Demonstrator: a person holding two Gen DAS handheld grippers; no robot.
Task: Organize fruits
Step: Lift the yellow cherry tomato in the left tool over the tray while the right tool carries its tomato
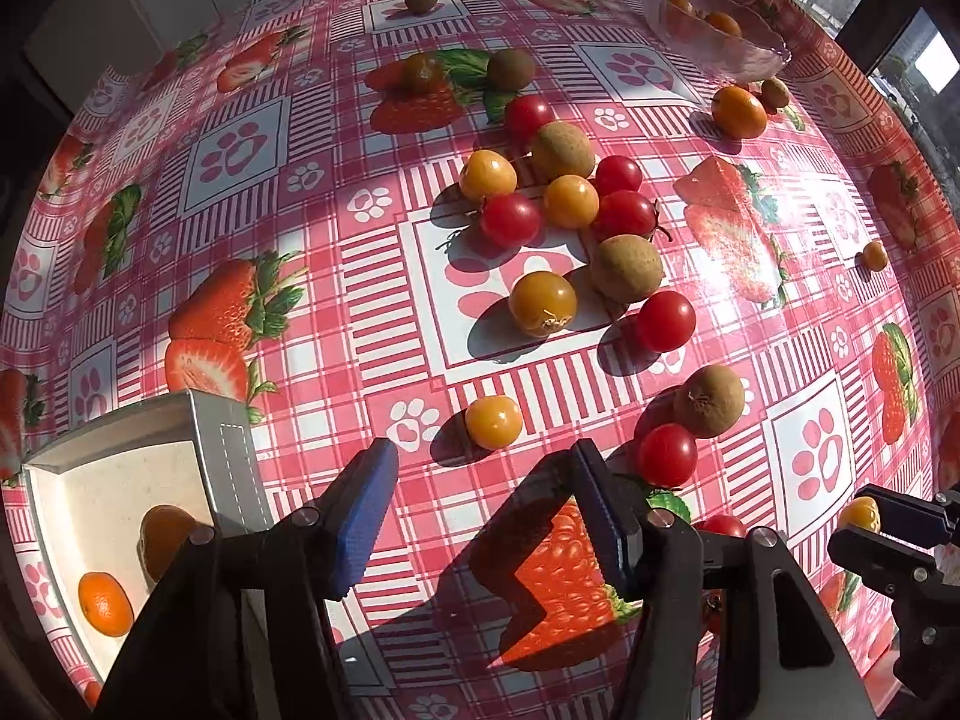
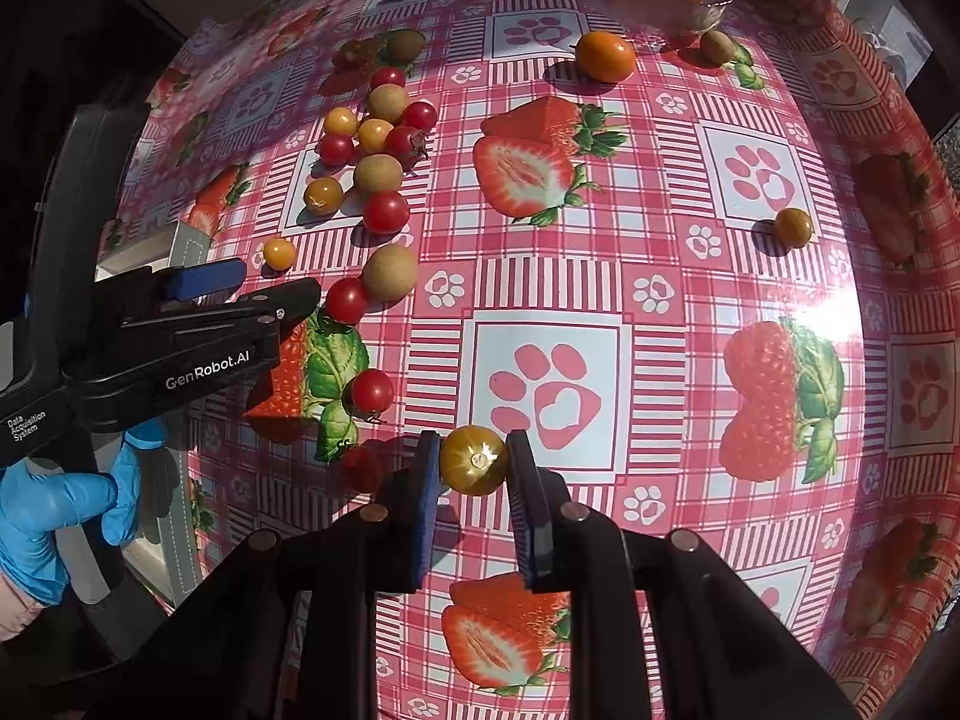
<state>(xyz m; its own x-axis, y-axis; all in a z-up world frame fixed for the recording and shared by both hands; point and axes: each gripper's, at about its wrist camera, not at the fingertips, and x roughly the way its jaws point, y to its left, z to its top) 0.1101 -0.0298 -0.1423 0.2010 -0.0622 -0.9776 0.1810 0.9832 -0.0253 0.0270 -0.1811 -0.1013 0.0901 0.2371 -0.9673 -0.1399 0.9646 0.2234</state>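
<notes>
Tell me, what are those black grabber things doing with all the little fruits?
A person is sorting fruits with two grippers. The right gripper is closed on a yellow tomato just above the tablecloth. The left gripper is open and holds nothing. Beside it is a white box with orange fruits inside. Many red, yellow and brown fruits lie loose on the cloth. A glass bowl at the far side holds a few more.

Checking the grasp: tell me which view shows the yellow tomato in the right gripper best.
Right wrist view: the yellow tomato sits large between the right gripper's pads. The left wrist view shows only a sliver behind that gripper.
</notes>
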